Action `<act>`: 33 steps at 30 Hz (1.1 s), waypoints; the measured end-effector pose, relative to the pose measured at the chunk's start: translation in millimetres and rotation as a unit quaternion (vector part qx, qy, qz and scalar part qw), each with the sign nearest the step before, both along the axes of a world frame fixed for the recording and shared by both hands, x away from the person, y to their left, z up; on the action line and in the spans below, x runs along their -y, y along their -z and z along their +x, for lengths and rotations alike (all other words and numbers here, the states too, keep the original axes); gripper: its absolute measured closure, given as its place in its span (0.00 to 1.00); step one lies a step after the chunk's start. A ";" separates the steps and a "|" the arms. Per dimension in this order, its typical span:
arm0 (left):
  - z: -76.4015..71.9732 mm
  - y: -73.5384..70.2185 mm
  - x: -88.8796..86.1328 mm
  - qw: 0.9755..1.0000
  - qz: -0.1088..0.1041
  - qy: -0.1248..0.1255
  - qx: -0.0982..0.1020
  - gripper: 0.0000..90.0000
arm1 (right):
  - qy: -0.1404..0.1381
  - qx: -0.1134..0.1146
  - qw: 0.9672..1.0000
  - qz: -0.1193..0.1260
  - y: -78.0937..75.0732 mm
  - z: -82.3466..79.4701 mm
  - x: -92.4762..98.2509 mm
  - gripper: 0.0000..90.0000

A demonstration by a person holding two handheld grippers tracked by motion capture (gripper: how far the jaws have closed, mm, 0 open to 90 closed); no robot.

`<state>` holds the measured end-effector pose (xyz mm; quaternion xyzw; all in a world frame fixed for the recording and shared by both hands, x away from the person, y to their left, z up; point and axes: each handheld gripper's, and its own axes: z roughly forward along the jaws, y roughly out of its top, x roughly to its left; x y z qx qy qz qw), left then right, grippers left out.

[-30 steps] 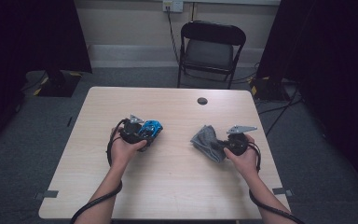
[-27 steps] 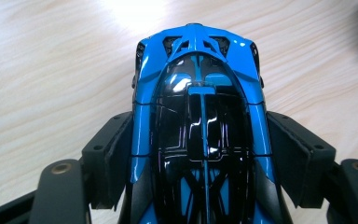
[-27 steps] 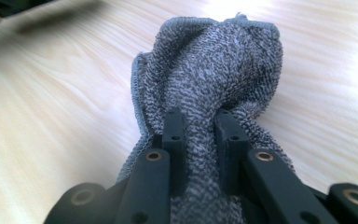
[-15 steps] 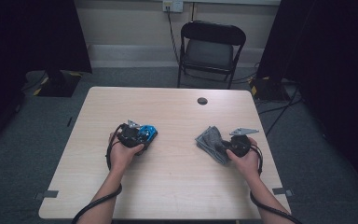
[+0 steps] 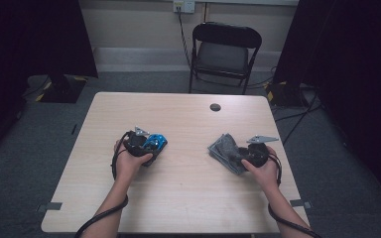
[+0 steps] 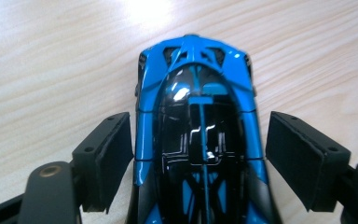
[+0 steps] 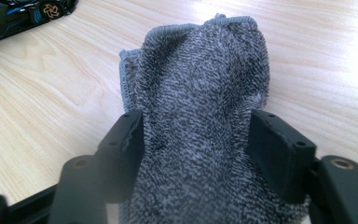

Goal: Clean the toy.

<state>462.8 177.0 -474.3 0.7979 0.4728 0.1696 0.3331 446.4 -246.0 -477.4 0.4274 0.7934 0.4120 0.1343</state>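
Left gripper (image 6: pixel 200 154) jaws stand released astride the blue toy car (image 6: pixel 198 116), right gripper (image 7: pixel 196 154) jaws, just opening, flank the grey cloth (image 7: pixel 200 93), both apparently set down on the tabletop (image 5: pixel 188 193).

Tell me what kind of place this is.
Probably a recording booth or lab corner, not a home: a bare wooden table on grey carpet, dark curtains at both sides, a folding chair against the wall, and cables running to a wall socket.

wooden table (image 5: pixel 188 198) (dark grommet (image 5: pixel 215 107)), folding chair (image 5: pixel 224 49)
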 end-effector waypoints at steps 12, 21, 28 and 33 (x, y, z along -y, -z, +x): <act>-25.4 -29.4 16.0 0.997 -0.024 0.059 0.036 0.26 | -0.027 0.017 0.999 0.009 -16.4 -17.4 -1.5 0.31; -65.2 -36.0 44.1 0.989 -0.053 0.131 0.050 0.25 | -0.088 0.027 0.996 0.013 -29.3 -50.9 -21.0 0.26; -92.8 -21.4 67.5 0.977 -0.038 0.204 0.045 0.26 | -0.133 0.003 0.991 0.020 -17.5 -81.7 -43.8 0.22; -105.2 -11.0 73.2 0.972 -0.039 0.231 0.028 0.21 | -0.166 -0.007 0.986 0.018 -9.0 -92.9 -54.2 0.19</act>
